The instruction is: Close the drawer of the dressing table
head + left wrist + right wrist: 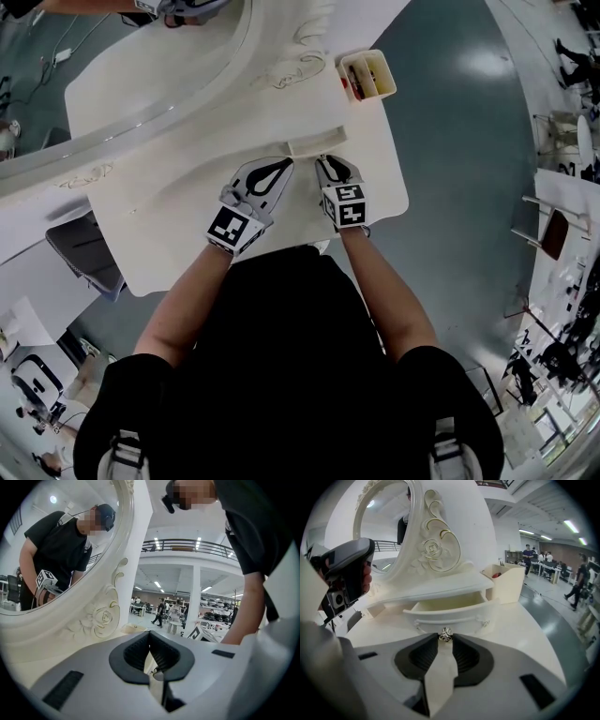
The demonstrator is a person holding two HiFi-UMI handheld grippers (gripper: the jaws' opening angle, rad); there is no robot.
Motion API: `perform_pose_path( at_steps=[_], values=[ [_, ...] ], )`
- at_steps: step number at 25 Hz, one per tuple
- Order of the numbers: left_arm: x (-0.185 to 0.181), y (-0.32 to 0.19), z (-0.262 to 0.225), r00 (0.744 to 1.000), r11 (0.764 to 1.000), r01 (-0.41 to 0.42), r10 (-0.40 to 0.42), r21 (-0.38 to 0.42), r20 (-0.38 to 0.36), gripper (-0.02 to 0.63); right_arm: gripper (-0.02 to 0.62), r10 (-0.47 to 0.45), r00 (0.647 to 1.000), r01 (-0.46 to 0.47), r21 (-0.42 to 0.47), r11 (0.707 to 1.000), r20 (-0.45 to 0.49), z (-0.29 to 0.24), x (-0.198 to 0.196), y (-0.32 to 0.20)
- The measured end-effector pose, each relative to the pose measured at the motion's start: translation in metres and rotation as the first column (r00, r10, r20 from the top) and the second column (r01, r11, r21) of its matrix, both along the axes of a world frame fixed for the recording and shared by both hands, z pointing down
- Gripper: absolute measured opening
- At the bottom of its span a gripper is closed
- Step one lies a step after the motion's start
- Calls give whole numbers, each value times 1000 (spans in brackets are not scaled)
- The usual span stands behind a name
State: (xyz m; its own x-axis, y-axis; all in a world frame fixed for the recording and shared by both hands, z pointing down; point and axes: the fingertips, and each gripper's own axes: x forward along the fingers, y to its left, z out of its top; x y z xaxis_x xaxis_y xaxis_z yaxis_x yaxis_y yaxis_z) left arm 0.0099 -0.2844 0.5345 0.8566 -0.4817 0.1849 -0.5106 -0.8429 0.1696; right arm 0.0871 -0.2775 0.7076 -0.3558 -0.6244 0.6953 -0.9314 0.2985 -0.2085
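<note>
The white dressing table's small drawer point(450, 611) stands pulled out under the shelf below the oval mirror point(384, 522); in the head view the drawer point(314, 145) shows as a short ledge. My right gripper point(446, 638) points down at the drawer front, its tips closed on the small silver knob point(446, 633). In the head view the right gripper point(324, 160) sits just before the drawer. My left gripper point(285, 162) hovers beside it, pointing nearly level, shut on nothing. In its own view the left gripper point(150, 633) faces the carved mirror frame point(101, 618).
A cream organiser box point(367, 75) with small items stands at the tabletop's far right, also seen in the right gripper view point(506, 583). The white tabletop point(375, 187) ends close behind my grippers. A grey chair point(84, 253) sits at the left.
</note>
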Motion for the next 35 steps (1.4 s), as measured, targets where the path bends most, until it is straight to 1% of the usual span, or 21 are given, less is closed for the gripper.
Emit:
perform_pose_path(
  at_steps=[8,13,22,28,33,35],
  values=[
    [-8,-6,2,1000,1000,12,-12,-5,0,-5,100,5,1000,-5,6,1000,-5,0,-3,-20],
    [-14,-7,7,1000,1000,16,-15,-25,10,-5,100,5,1000,-5,11,1000,-12,0,-5,-32],
    [-21,-15,3,999,999,38,-38,-26,-6,-5,100,5,1000,-5,17,1000,-17,0,-8,-51],
    [-27,-16,4,999,998,54,-54,-30,2,-5,100,-7,1000,8,13,1000,-24,2,-9,-61],
    [-32,-17,-2,998,998,68,-68,-14,3,-5,100,-5,1000,5,16,1000,-23,2,-11,-61],
    [-34,-15,-4,997,997,73,-73,-8,8,-5,100,-1,1000,1,3,1000,-18,3,-11,-60]
  ],
)
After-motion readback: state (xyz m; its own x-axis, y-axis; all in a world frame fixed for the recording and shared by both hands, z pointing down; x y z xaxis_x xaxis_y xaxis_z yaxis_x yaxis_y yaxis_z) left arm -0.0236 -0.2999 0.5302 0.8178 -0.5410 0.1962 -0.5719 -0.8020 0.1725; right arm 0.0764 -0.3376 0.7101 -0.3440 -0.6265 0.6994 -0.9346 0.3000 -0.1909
